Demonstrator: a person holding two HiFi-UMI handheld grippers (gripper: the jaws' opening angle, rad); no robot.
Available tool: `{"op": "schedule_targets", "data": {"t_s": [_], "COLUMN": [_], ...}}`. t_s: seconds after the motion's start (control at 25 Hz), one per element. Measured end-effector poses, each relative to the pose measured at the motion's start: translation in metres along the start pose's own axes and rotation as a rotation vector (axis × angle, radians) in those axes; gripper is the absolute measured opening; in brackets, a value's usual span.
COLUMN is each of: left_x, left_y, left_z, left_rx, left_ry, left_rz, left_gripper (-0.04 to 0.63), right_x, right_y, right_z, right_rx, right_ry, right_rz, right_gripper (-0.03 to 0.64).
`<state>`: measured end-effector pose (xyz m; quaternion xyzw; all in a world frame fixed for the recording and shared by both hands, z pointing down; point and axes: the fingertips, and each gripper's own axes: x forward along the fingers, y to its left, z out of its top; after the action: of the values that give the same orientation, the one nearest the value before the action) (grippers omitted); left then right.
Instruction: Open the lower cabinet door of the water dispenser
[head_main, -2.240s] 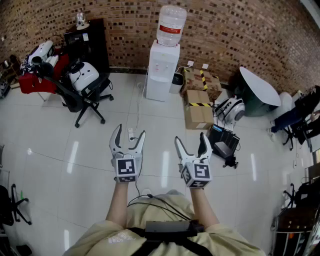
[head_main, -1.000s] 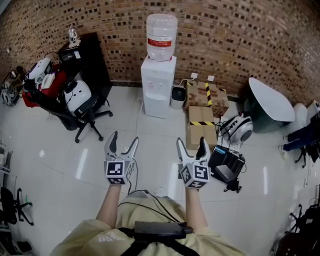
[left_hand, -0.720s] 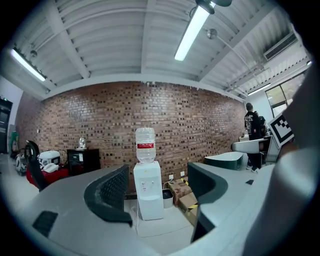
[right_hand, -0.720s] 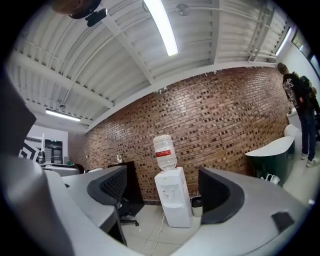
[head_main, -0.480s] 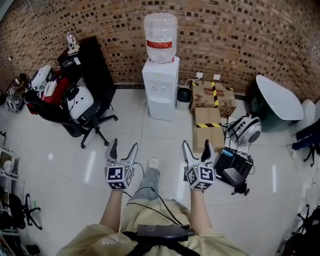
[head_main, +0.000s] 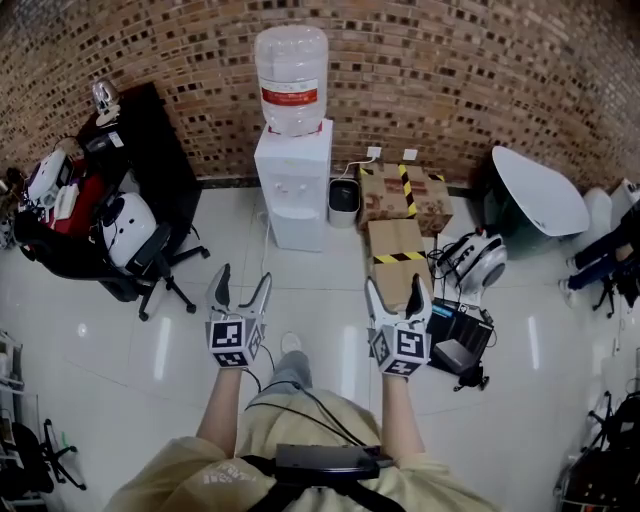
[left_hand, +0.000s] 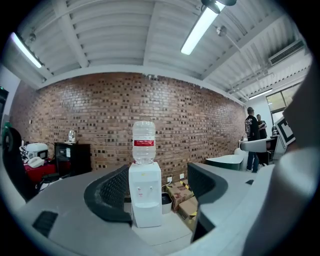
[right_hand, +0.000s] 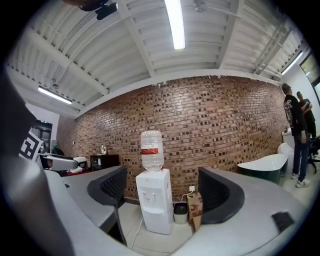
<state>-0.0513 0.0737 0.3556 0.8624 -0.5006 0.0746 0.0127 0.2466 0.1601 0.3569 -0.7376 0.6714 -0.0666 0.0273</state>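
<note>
A white water dispenser with a clear bottle on top stands against the brick wall, well ahead of me. Its lower cabinet door is shut. The dispenser shows between the jaws in the left gripper view, and the dispenser shows likewise in the right gripper view, in both cases far off. My left gripper and right gripper are held out side by side over the floor, both open and empty.
A small dark bin and cardboard boxes stand right of the dispenser. An office chair and black cabinet are at the left. A white helmet-like object and black gear lie right. People stand far right.
I have walked nearer the dispenser, which now looks larger and sits left of centre. Both grippers stay open and level in front of me.
</note>
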Motion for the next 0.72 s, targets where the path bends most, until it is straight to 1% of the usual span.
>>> {"op": "schedule_targets", "data": {"t_s": [0.12, 0.36, 0.56, 0.64, 0.72], "left_x": [0.034, 0.092, 0.129, 0.141, 0.153], "left_y": [0.018, 0.074, 0.105, 0.115, 0.120], "left_z": [0.005, 0.006, -0.012, -0.023, -0.032], "left_rx": [0.002, -0.028, -0.039, -0.058, -0.054], "left_ry": [-0.017, -0.016, 0.013, 0.035, 0.057], "left_rz": [-0.008, 0.019, 0.012, 0.002, -0.026], "left_gripper": [0.364, 0.364, 0.364, 0.364, 0.364], "right_x": [0.041, 0.121, 0.186, 0.208, 0.224], "right_y": [0.014, 0.059, 0.092, 0.102, 0.109], "right_z": [0.002, -0.015, -0.042, -0.059, -0.083], "right_rx": [-0.004, -0.026, -0.042, -0.043, -0.034], "right_ry": [0.012, 0.072, 0.134, 0.164, 0.205], "right_rz": [0.034, 0.128, 0.188, 0.209, 0.218], "right_gripper": [0.459, 0.459, 0.459, 0.458, 0.459]}}
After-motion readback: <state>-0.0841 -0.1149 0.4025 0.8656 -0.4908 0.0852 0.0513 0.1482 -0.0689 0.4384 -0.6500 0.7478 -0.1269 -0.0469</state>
